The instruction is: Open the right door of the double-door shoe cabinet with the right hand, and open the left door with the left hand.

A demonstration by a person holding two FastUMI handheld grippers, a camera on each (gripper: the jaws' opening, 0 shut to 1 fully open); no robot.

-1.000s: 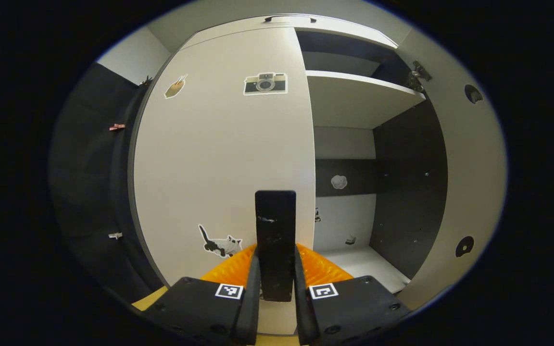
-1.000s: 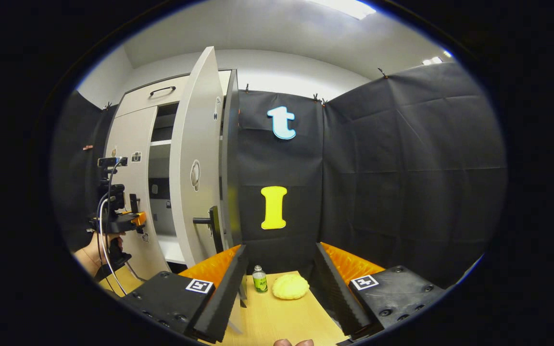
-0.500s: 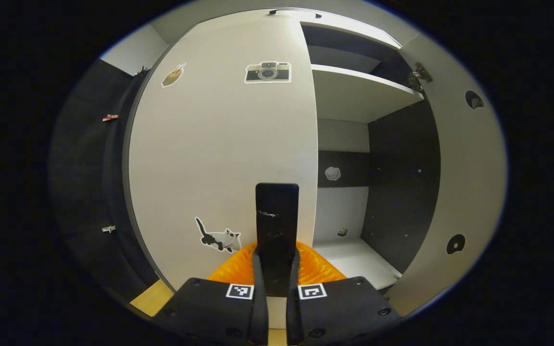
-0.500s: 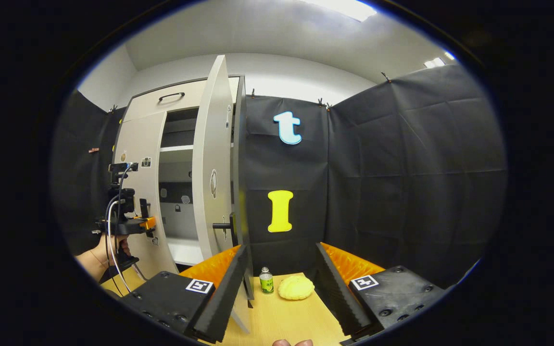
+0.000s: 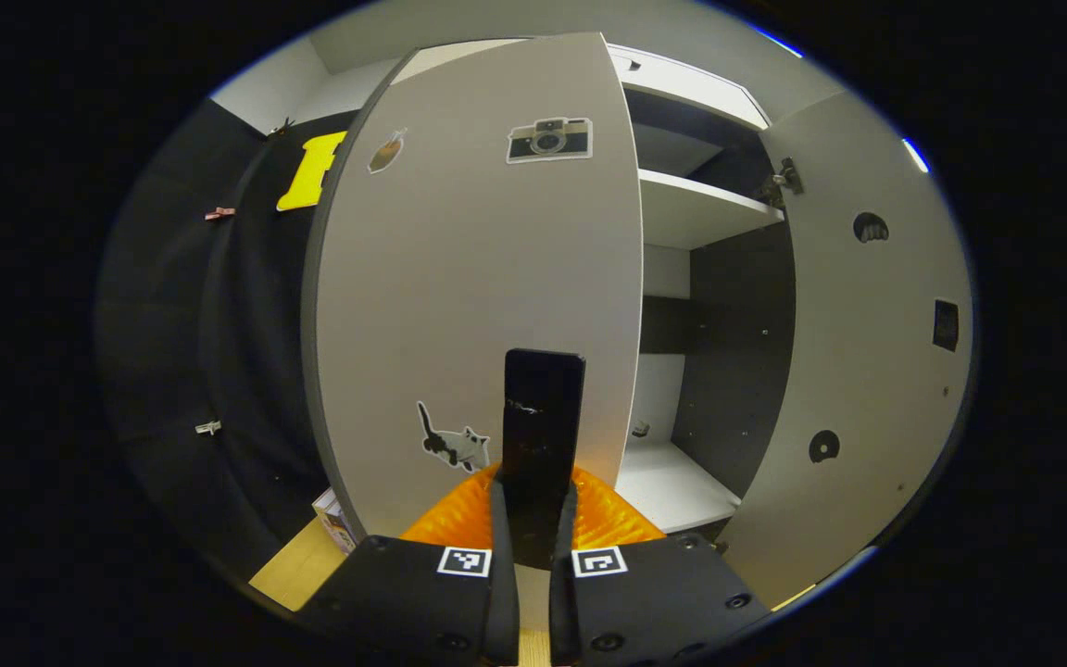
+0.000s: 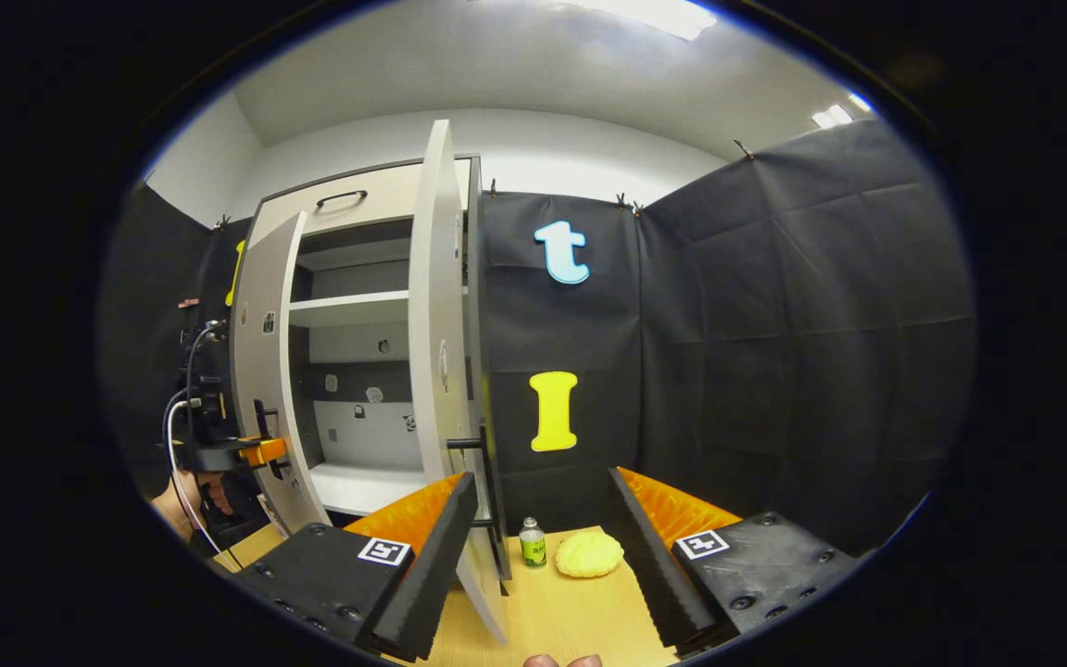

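A pale wooden floor (image 6: 552, 611) is seen before the shoe cabinet (image 6: 348, 199), which is backed by black cloth. No legible writing is made out; three stickers are counted on the left door (image 5: 469, 278): a camera (image 5: 549, 139), a cat (image 5: 455, 445) and a small brown one (image 5: 385, 151). The left door's black handle (image 5: 541, 435) is clamped between the fingers of the left gripper (image 5: 533, 574), the door swung partly out. The right door (image 6: 436, 324) is stood wide open. The right gripper (image 6: 533, 547) is held open and empty, with one bottle (image 6: 532, 543) and one yellow sponge (image 6: 589, 554) seen between its fingers.
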